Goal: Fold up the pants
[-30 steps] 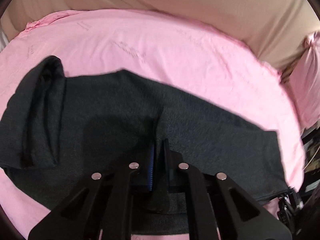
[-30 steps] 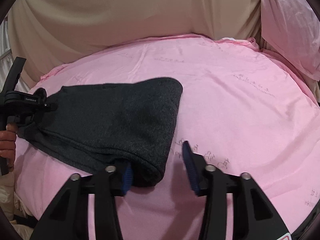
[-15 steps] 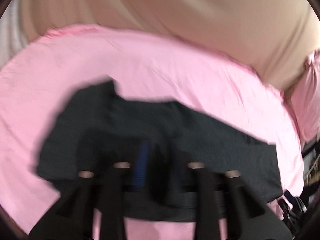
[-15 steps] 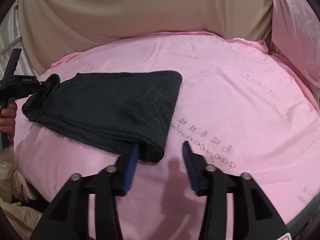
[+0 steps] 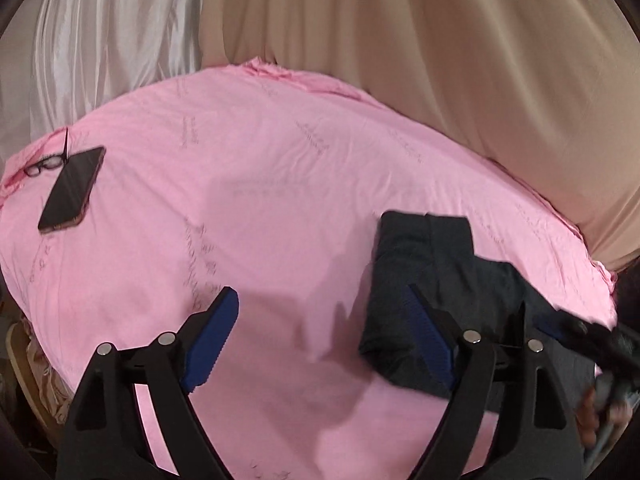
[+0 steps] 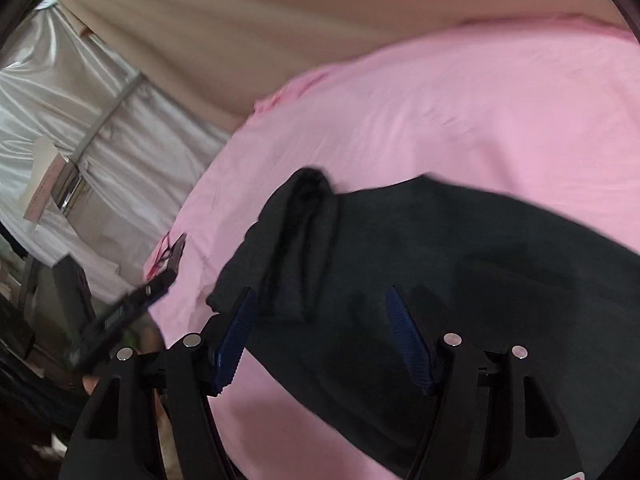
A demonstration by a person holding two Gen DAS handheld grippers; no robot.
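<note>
My left hand-held gripper (image 5: 320, 332) is wide apart and holds nothing; it hangs above the pink sheet (image 5: 280, 184) of the bed. The dark grey pants (image 5: 424, 272) lie folded on this sheet, at the right side of the left wrist view, and the blue pad of my right-side finger (image 5: 430, 336) stands in front of their near edge. My right hand-held gripper (image 6: 320, 328) is released too, with its two blue pads spread over the pants (image 6: 460, 264), and I cannot tell if they touch the cloth. A rolled part of the pants (image 6: 304, 240) sticks up near the left pad. A black phone (image 5: 72, 188) and a pair of glasses (image 5: 44, 166) lie on the sheet, well apart from the pants. Beige curtains (image 5: 440, 60) hang behind the bed.
</note>
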